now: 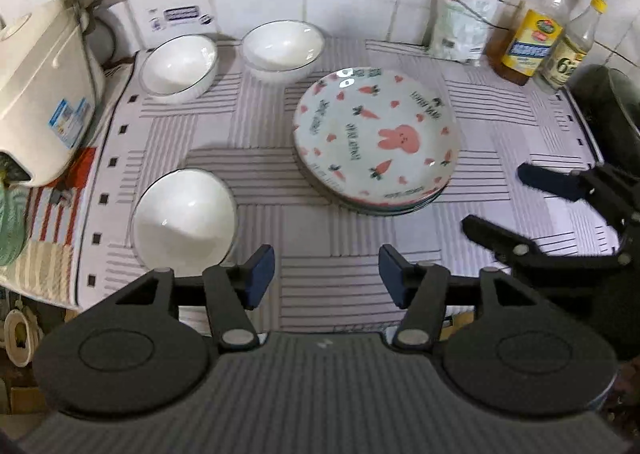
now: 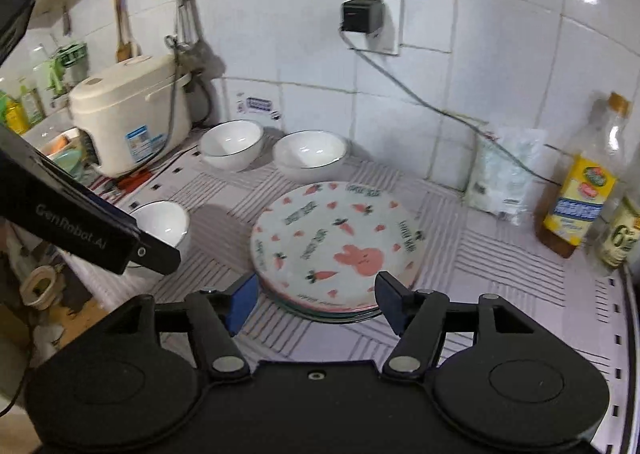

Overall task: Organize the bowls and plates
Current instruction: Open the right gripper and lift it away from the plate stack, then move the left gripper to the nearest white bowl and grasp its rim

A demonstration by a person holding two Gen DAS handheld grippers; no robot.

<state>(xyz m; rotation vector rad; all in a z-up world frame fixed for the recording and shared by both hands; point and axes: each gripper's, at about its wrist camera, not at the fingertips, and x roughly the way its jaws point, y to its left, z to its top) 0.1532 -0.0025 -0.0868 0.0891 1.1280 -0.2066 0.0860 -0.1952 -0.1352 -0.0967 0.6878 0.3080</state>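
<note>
Both tongs spread and empty: left tongs (image 1: 326, 274) above bare mat, right tongs (image 2: 316, 298) hanging just over the near rim of the plate stack (image 2: 338, 246). Plates piled mid-bench on the striped mat (image 1: 360, 286). Three white bowls apart from one another: near bowl (image 1: 184, 218) at the mat's left, two more (image 1: 180, 66) (image 1: 284, 46) by the wall. Likely risks: clipping the stack's rim with a descending pad, sliding plates askew; glazed bowl slipping from a rim pinch; bottles (image 1: 528, 38) close enough to knock.
</note>
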